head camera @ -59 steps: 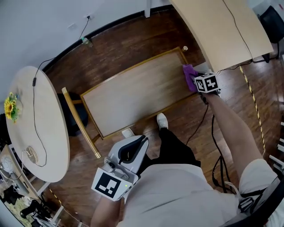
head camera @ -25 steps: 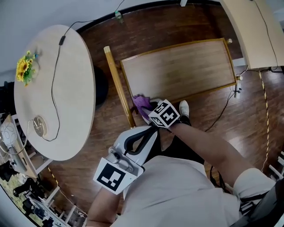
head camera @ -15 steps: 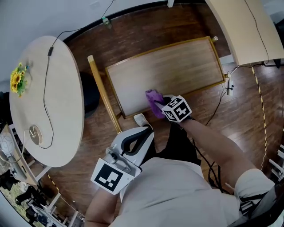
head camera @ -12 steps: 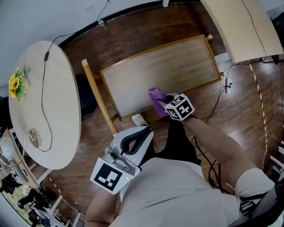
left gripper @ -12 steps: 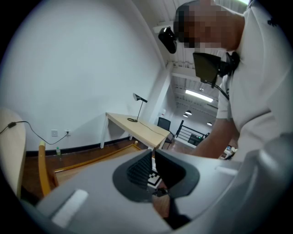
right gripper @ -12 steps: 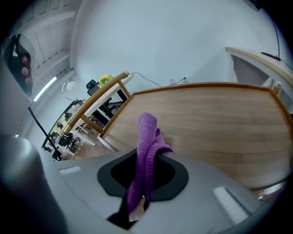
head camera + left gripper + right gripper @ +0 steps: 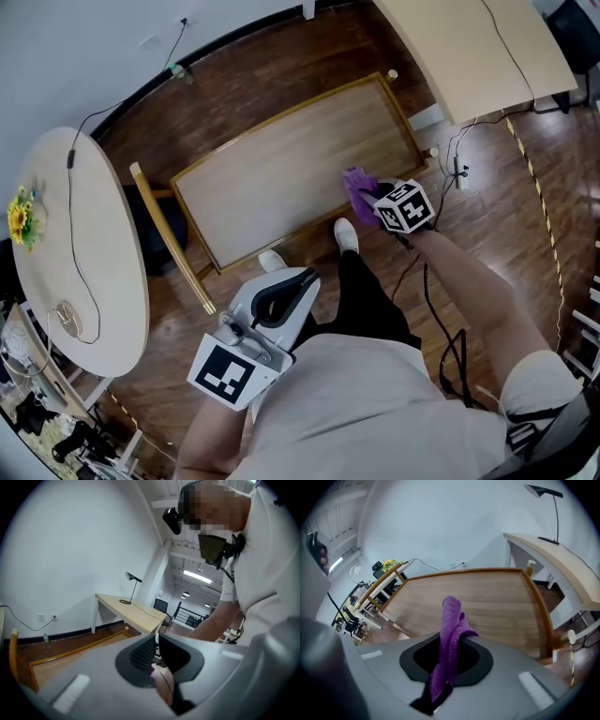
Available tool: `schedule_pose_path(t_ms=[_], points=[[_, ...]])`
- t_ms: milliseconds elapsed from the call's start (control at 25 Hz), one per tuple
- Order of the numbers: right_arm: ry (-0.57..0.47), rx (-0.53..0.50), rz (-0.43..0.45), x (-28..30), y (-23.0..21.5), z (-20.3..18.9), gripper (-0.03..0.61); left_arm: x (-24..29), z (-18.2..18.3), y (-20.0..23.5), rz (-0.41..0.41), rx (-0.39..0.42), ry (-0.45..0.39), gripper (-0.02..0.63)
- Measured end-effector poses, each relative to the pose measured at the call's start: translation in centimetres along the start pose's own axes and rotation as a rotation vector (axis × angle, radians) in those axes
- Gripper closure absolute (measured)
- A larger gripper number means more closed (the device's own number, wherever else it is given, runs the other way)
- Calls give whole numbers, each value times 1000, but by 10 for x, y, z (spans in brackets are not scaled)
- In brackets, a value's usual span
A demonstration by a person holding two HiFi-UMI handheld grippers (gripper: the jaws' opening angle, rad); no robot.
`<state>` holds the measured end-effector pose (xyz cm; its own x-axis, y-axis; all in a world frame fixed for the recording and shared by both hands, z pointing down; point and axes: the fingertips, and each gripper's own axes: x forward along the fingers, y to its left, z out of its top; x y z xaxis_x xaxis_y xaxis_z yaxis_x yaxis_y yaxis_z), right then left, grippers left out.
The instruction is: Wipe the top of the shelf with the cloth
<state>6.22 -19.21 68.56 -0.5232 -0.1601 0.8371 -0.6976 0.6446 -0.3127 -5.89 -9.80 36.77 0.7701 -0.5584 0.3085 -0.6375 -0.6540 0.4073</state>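
The shelf top (image 7: 281, 178) is a pale wooden panel with a raised rim, lying below me in the head view. My right gripper (image 7: 375, 199) is shut on a purple cloth (image 7: 358, 190), which rests on the panel by its front rim, near the right end. In the right gripper view the cloth (image 7: 451, 630) stands up out of the right gripper (image 7: 452, 644), with the shelf top (image 7: 487, 597) stretching beyond it. My left gripper (image 7: 272, 314) hangs close to my body, away from the shelf, shut and holding nothing (image 7: 157, 644).
A round table (image 7: 94, 281) with yellow flowers (image 7: 21, 217) and a cable stands at the left. A long desk (image 7: 469, 47) lies at the upper right. Cables and a plug strip (image 7: 459, 169) lie on the floor right of the shelf. My shoes (image 7: 345, 234) stand at its front edge.
The right gripper with the cloth went from the shelf's right end to its left front corner, then slid back right along the front rim. The left gripper stayed by my body.
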Motion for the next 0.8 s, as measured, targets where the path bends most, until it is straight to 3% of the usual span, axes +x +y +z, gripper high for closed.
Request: schedule_pose_path(t_ms=[320, 800], points=[[19, 25, -107, -46, -99, -21, 528, 47, 11, -16, -11, 13, 15, 572], [51, -5, -147, -92, -170, -51, 528, 86, 25, -32, 72, 25, 1, 572]])
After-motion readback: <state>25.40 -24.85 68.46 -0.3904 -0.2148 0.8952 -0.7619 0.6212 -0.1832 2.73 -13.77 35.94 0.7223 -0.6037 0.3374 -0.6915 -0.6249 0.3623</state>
